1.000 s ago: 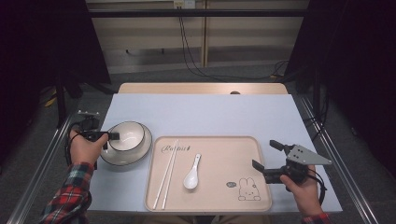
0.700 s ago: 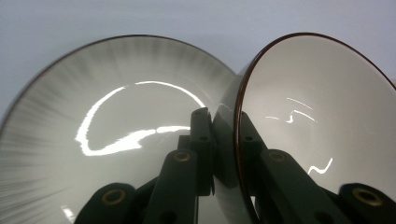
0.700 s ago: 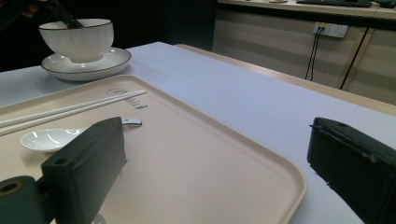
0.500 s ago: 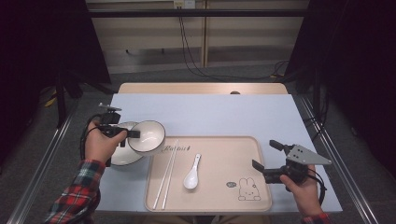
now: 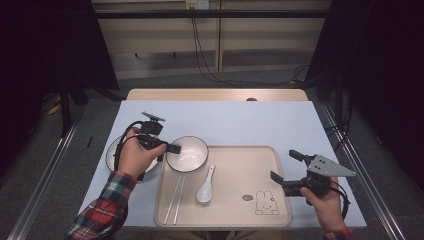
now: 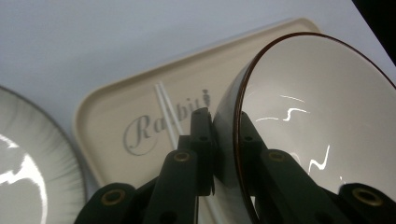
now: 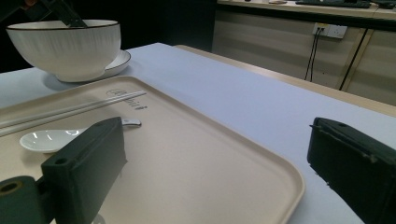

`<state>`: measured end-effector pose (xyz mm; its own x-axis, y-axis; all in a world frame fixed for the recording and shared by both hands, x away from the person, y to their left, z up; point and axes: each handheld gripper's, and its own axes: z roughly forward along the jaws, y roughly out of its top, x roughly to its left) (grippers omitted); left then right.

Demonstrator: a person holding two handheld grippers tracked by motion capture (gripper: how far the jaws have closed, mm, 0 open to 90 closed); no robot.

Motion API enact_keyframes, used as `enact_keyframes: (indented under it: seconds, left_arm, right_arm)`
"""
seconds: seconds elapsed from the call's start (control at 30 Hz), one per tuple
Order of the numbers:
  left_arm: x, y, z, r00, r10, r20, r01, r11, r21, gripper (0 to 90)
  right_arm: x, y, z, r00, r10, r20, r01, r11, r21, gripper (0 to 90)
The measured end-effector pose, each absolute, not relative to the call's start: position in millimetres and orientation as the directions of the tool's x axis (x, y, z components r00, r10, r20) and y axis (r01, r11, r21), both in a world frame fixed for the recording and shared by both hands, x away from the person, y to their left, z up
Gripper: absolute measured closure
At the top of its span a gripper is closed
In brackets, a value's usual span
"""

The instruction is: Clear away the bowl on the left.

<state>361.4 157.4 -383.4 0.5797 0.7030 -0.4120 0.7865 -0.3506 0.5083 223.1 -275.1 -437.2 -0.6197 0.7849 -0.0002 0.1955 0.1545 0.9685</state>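
The left gripper (image 5: 172,148) pinches the rim of the bowl (image 5: 187,152). It has lifted the bowl off the plate (image 5: 113,150) and carried it over the near corner of the tray (image 5: 250,210), so setting it down looks like the next step. Just under it lie chopsticks (image 5: 175,197) and a spoon (image 5: 205,187), in the way. Far across, the right gripper (image 5: 285,172) waits wide open.

Plate (image 5: 114,152) mostly hidden behind left hand (image 5: 135,157). Bowl (image 6: 322,121) cut off at left gripper view's right and bottom edges. Tray (image 7: 224,158) lettering unreadable in right gripper view.
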Motion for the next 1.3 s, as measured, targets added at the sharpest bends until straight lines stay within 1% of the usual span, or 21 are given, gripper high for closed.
enact_keyframes:
  seconds: [0.03, 0.1, 0.13, 0.17, 0.2, 0.4, 0.43, 0.47, 0.57, 0.63, 0.9, 0.93, 1.13, 1.3]
  left_arm:
    - [361.4, 157.4, -383.4, 0.58, 0.703, -0.412, 0.787, -0.351, 0.508, 82.0]
    - [357.9, 144.1, -384.7, 0.607, 0.674, -0.42, 0.773, -0.381, 0.507, 82.1]
    - [355.4, 138.3, -385.0, 0.602, 0.671, -0.434, 0.779, -0.373, 0.504, 82.1]
    - [355.4, 138.3, -385.0, 0.602, 0.671, -0.434, 0.779, -0.373, 0.504, 82.1]
    - [352.9, 129.3, -385.0, 0.622, 0.661, -0.419, 0.765, -0.401, 0.503, 82.0]
    - [345.3, 104.2, -387.6, 0.657, 0.622, -0.425, 0.745, -0.447, 0.496, 82.1]
    - [344.9, 101.7, -388.0, 0.676, 0.606, -0.42, 0.73, -0.473, 0.494, 82.0]
    - [342.4, 96.7, -388.8, 0.672, 0.609, -0.421, 0.733, -0.464, 0.497, 82.0]
    - [339.5, 87.8, -390.6, 0.698, 0.579, -0.421, 0.713, -0.503, 0.489, 82.0]
    - [335.9, 80.7, -392.1, 0.697, 0.578, -0.424, 0.713, -0.499, 0.492, 82.0]
    - [325.9, 63.1, -402.4, 0.72, 0.545, -0.429, 0.693, -0.534, 0.484, 82.0]
    - [325.2, 62.1, -403.8, 0.731, 0.536, -0.422, 0.682, -0.554, 0.478, 82.0]
    - [317.3, 55.1, -411.9, 0.736, 0.525, -0.428, 0.677, -0.563, 0.473, 82.0]
    - [310.1, 50.6, -418.2, 0.757, 0.496, -0.426, 0.653, -0.601, 0.461, 82.0]
  right_arm:
    - [223.1, -275.1, -437.3, -0.619, 0.785, 0.0, 0.196, 0.155, 0.968, 3.7]
    - [223.0, -275.1, -437.2, -0.619, 0.785, 0.0, 0.195, 0.154, 0.969, 3.7]
    - [222.9, -275.1, -437.1, -0.62, 0.785, 0.0, 0.195, 0.154, 0.969, 3.7]
    - [222.9, -275.1, -437.1, -0.62, 0.785, 0.0, 0.195, 0.154, 0.969, 3.7]
    - [223.0, -275.2, -437.2, -0.62, 0.785, 0.0, 0.195, 0.154, 0.969, 3.7]
    - [222.9, -275.0, -437.0, -0.621, 0.784, 0.0, 0.192, 0.152, 0.969, 3.7]
    - [222.9, -275.2, -437.0, -0.622, 0.783, 0.0, 0.192, 0.153, 0.969, 3.7]
    - [222.9, -275.4, -437.0, -0.621, 0.784, -0.003, 0.191, 0.155, 0.969, 3.7]
    - [222.9, -275.5, -436.9, -0.622, 0.783, -0.003, 0.191, 0.156, 0.969, 3.6]
    - [222.6, -276.0, -436.6, -0.623, 0.782, -0.003, 0.193, 0.157, 0.968, 3.7]
    - [222.6, -275.8, -436.6, -0.624, 0.781, -0.005, 0.189, 0.158, 0.969, 3.7]
    - [222.6, -275.8, -436.6, -0.624, 0.781, -0.007, 0.189, 0.159, 0.969, 3.7]
    - [222.5, -275.8, -436.6, -0.623, 0.782, -0.006, 0.189, 0.158, 0.969, 3.7]
    - [222.5, -275.2, -436.9, -0.626, 0.78, -0.004, 0.191, 0.158, 0.969, 3.6]
